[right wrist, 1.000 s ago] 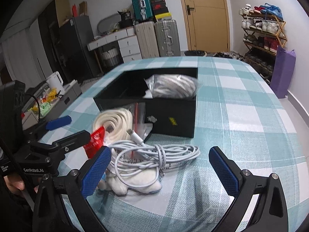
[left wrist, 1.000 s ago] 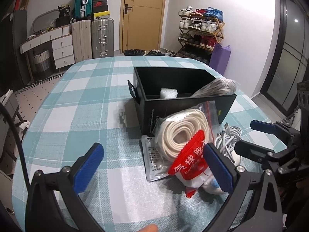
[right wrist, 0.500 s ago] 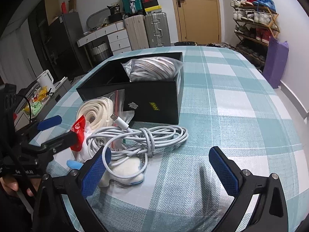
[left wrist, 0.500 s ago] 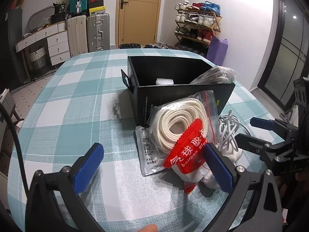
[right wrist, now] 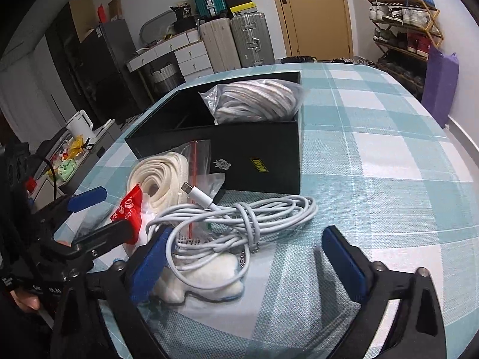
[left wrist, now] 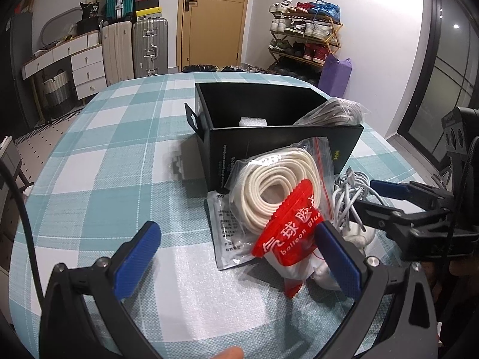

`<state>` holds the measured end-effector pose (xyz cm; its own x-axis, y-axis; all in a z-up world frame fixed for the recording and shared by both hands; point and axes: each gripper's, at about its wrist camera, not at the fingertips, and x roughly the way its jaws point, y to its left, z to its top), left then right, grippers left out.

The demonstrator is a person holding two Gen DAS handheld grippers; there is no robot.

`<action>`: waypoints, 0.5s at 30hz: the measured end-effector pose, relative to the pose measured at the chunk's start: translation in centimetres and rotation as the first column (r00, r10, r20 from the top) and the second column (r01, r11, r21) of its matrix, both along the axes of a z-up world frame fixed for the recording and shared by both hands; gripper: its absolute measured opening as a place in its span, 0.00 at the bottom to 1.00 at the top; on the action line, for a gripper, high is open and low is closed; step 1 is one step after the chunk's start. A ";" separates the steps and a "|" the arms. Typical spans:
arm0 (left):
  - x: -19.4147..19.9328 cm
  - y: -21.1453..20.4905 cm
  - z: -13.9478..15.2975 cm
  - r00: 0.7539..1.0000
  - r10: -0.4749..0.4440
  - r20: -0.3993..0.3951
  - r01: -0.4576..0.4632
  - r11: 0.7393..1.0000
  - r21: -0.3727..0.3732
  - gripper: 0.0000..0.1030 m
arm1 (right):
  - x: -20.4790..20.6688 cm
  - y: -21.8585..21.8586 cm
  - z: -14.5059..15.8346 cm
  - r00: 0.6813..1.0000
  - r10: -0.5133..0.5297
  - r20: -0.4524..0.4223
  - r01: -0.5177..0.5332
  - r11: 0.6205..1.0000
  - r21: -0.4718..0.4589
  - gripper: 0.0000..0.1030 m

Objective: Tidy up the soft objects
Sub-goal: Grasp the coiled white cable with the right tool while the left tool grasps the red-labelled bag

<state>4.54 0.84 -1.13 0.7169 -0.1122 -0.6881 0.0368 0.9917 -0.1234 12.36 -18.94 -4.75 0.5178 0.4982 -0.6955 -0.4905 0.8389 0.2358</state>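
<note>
I am easing both released tools, left [left wrist: 239,257] and right [right wrist: 248,264], toward the pile before the box [right wrist: 239,152], aiming right low around the cable [right wrist: 239,218] to avoid snagging loops.

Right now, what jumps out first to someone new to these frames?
The heap in front of the black box: a bagged cream rope coil under a red balloon glue packet, with a white charging cable tangled beside it. Inside the box sits another bagged cord bundle. Both the left gripper and right gripper are open.
</note>
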 end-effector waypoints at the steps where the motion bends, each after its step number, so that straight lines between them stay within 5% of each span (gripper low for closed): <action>1: 0.0 0.0 0.0 1.000 -0.001 0.000 0.001 1.000 0.001 1.00 | 0.1 0.1 -0.1 1.000 0.004 -0.005 -0.004 1.000 0.002 0.79; 15: 0.1 -0.2 0.0 1.000 0.000 0.000 0.000 1.000 -0.002 1.00 | -0.1 0.0 -0.5 0.999 -0.012 -0.040 0.014 0.999 0.052 0.46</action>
<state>4.61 0.67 -1.16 0.7170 -0.1129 -0.6879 0.0363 0.9915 -0.1249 12.27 -18.95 -5.23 0.4971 0.5274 -0.6890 -0.4690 0.8314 0.2981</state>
